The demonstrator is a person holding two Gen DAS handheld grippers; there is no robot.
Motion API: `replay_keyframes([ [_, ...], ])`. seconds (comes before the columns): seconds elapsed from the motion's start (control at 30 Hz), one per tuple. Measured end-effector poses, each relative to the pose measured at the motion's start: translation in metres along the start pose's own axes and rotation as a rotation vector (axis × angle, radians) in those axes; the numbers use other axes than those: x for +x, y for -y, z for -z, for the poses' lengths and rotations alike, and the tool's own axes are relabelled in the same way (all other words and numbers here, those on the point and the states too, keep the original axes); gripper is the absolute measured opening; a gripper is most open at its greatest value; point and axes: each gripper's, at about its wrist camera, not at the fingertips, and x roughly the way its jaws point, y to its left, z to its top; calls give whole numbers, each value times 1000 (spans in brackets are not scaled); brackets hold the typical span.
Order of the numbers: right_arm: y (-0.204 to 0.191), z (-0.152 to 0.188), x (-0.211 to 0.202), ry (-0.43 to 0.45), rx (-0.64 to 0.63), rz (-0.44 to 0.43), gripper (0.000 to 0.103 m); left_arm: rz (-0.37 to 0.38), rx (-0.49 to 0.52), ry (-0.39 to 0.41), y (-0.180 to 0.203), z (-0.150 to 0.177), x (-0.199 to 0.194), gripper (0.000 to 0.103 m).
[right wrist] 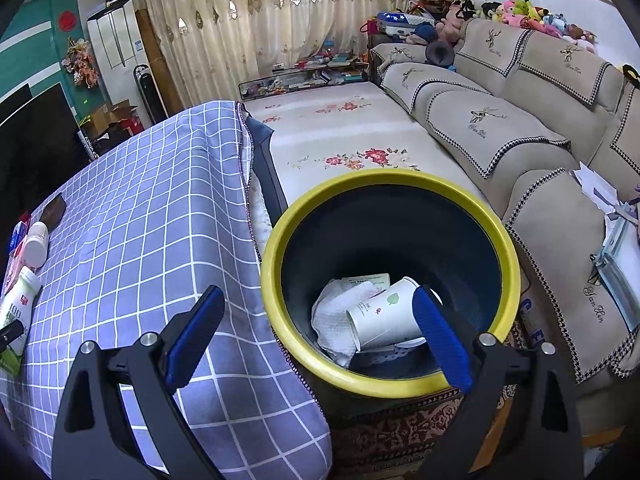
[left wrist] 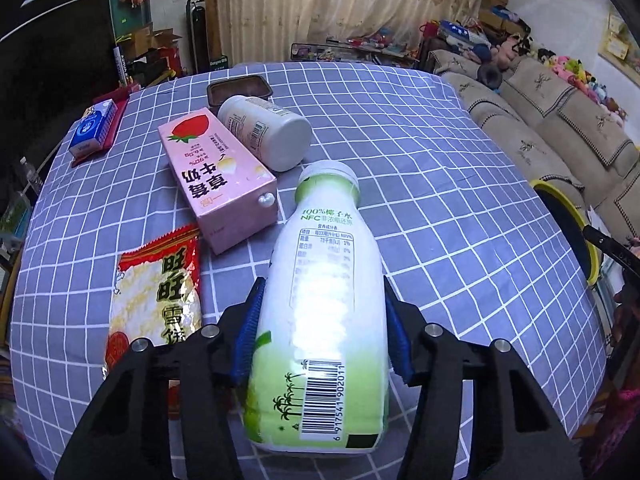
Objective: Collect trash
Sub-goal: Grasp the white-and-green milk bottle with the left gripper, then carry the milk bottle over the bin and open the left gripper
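Observation:
A white and green coconut water bottle (left wrist: 316,360) lies on the checked tablecloth (left wrist: 440,200), cap pointing away from me. My left gripper (left wrist: 323,284) straddles its body, and both blue pads (left wrist: 246,332) touch its sides. The same bottle (right wrist: 18,300) shows at the left edge of the right wrist view. My right gripper (right wrist: 316,292) hangs open and empty over the near rim of a yellow-rimmed dark bin (right wrist: 384,178) beside the table. Inside the bin lie a paper cup (right wrist: 384,320) and a crumpled white tissue (right wrist: 336,320).
On the table beyond the bottle lie a pink strawberry milk carton (left wrist: 218,176), a white jar (left wrist: 264,132) on its side, a red snack bag (left wrist: 156,292), a brown tub (left wrist: 240,88) and a blue tissue pack (left wrist: 92,128). A beige sofa (right wrist: 500,128) stands behind the bin.

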Motion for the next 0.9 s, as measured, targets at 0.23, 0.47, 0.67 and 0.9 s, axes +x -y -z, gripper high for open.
replay_keyframes([
  [0.23, 4, 1, -2, -1, 9, -6, 90, 23, 26, 4, 10, 0, -5, 52],
  [0.47, 8, 3, -5, 7, 18, -12, 90, 98, 84, 36, 40, -2, -24, 52],
  [0.67, 18, 4, -10, 16, 32, -11, 90, 160, 139, 56, 74, -11, -34, 52],
  [0.9, 41, 2, -33, 64, 67, 20, 90, 256, 269, 62, 135, -35, -32, 52],
])
